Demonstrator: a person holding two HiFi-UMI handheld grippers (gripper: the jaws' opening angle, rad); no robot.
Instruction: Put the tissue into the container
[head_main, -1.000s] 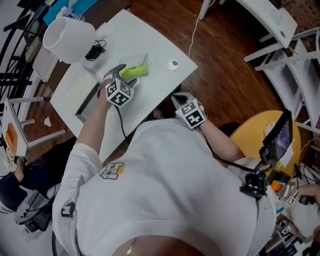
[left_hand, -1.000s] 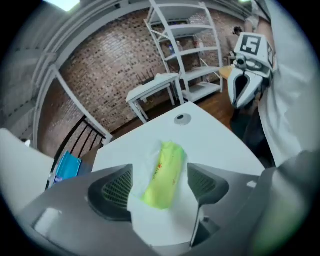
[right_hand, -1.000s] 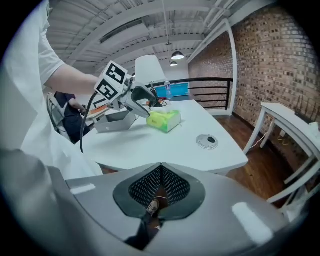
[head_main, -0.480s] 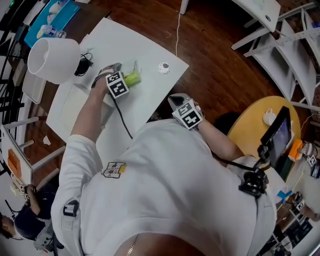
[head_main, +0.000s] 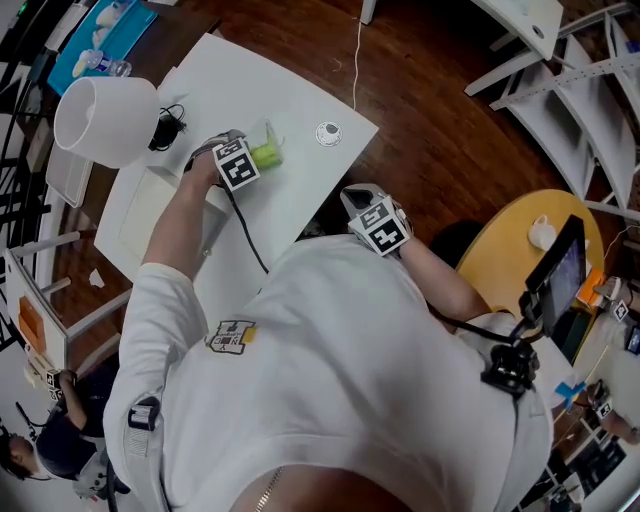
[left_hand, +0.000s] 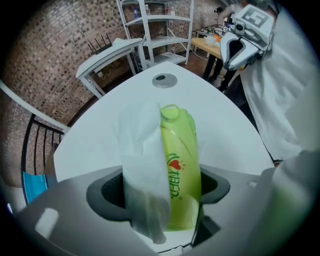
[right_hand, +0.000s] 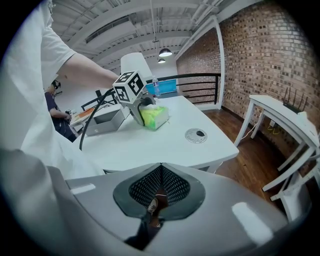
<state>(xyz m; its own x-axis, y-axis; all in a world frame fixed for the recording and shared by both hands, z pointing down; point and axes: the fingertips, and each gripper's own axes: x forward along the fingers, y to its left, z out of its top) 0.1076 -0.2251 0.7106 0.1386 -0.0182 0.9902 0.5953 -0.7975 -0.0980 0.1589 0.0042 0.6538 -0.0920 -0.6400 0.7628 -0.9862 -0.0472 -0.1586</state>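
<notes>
At the far left a white lamp shade stands on the white tabletop. Just beside it lies the open grey container. Next along, the left tongs point straight down over the tabletop. Their jaws have just been closing and now press on both sides of the green tissue pack. A white tissue sticks out along the pack's left side. The pack rests on the tabletop, near the container but outside it. Further right a round cable grommet sits in the tabletop. The right tongs hang off the tabletop's near edge, jaws closed together with nothing between them.
</notes>
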